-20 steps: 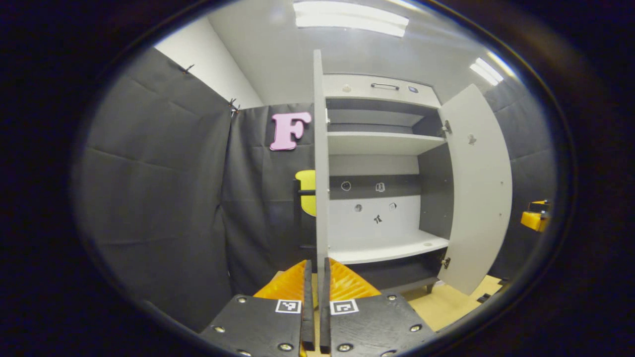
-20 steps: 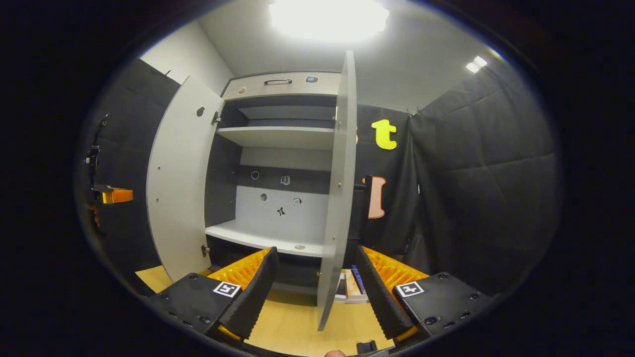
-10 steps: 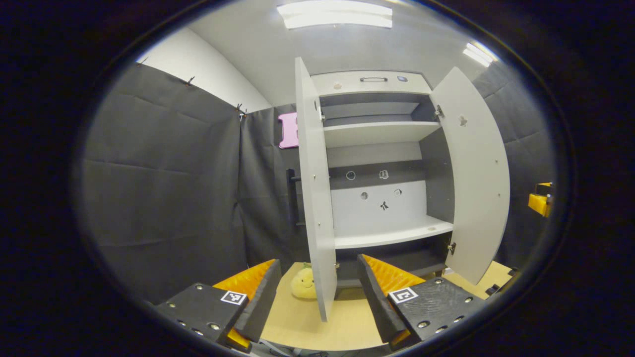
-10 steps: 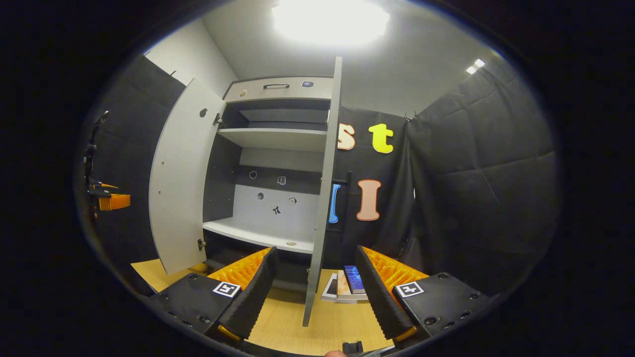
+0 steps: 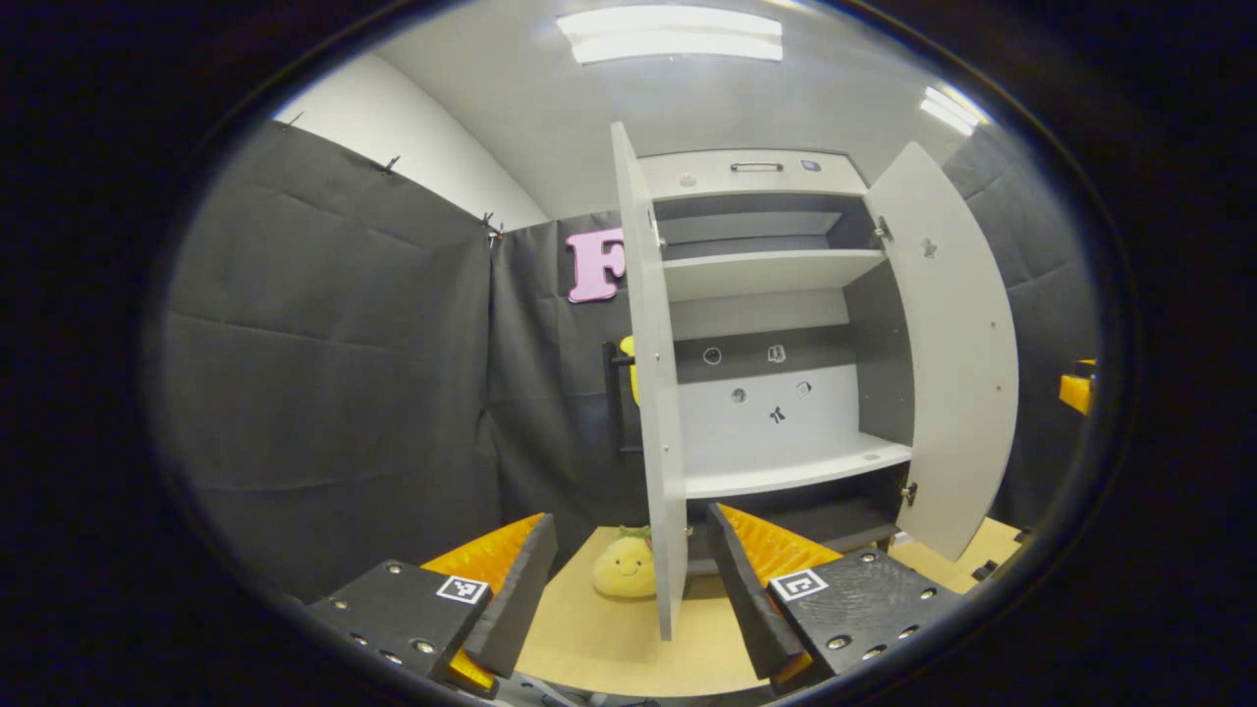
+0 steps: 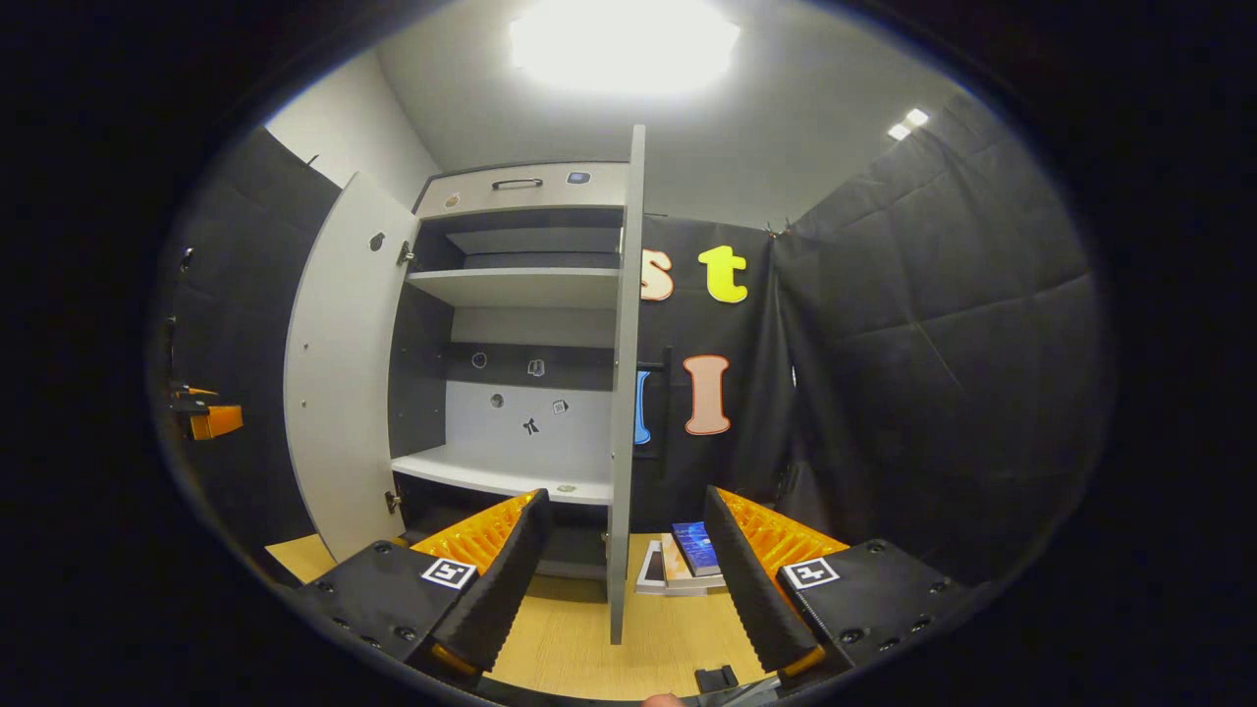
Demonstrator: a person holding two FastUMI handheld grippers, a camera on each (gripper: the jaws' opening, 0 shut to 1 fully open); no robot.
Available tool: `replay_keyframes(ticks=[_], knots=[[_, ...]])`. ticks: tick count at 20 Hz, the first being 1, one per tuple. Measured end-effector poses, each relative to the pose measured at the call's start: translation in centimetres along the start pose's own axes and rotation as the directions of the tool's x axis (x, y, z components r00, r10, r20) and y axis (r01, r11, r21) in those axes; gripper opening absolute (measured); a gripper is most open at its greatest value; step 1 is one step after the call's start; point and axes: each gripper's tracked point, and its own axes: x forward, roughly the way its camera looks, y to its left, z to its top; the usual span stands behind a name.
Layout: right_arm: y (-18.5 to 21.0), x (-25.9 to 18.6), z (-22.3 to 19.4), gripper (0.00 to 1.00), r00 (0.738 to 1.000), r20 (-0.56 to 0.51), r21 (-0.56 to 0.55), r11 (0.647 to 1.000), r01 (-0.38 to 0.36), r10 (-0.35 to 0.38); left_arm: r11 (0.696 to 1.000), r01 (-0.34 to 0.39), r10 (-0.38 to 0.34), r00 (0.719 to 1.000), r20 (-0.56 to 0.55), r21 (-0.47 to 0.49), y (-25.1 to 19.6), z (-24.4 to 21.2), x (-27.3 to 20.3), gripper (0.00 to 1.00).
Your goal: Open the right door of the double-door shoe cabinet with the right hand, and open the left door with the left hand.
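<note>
Since a second ago the left gripper (image 5: 624, 579) has let go of the left door (image 5: 656, 393): its fingers, then pinched on the door's edge, now stand wide apart with the edge between them, touching neither. In the half second since, that view has shifted little, and a yellow plush toy (image 5: 626, 570) shows more fully on the floor (image 5: 599, 638) behind the door.

The shoe cabinet (image 5: 766, 334) stands with both doors swung out and its white shelves bare. In the left gripper view the left door is seen nearly edge-on and the right door (image 5: 957, 353) hangs open far to the right, leaving the whole cabinet front free.

In the right gripper view the right door (image 6: 621, 393) is edge-on between the fingers of the right gripper (image 6: 624, 579), which are spread wide and clear of it, as they were a second ago. The left door (image 6: 339, 373) stands open at the left, and beyond it, by the booth wall, shows the other gripper (image 6: 211, 420). A few books (image 6: 683, 565) lie on the floor (image 6: 579, 638) just right of the door's lower edge.
</note>
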Motion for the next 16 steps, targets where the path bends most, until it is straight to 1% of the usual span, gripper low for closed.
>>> replay_keyframes(ticks=[5, 11, 16], knots=[[0.5, -0.2, 0.4, 0.98, 1.0, 0.007, -0.012, 1.0, 0.02, -0.02, 1.0, 0.001, -0.001, 1.0, 0.006, -0.002, 1.0, 0.0, 0.2, 0.89], [1.4, -0.2, 0.8, 0.98, 1.0, 0.014, -0.013, 1.0, 0.025, -0.024, 1.0, -0.002, 0.002, 1.0, -0.002, -0.011, 1.6, -0.7, -0.1, 0.88], [1.6, -0.3, 1.0, 0.96, 0.999, 0.019, -0.016, 0.999, 0.028, -0.028, 1.0, -0.004, 0.004, 1.0, 0.013, -0.002, 2.0, -0.2, -0.3, 0.89]])
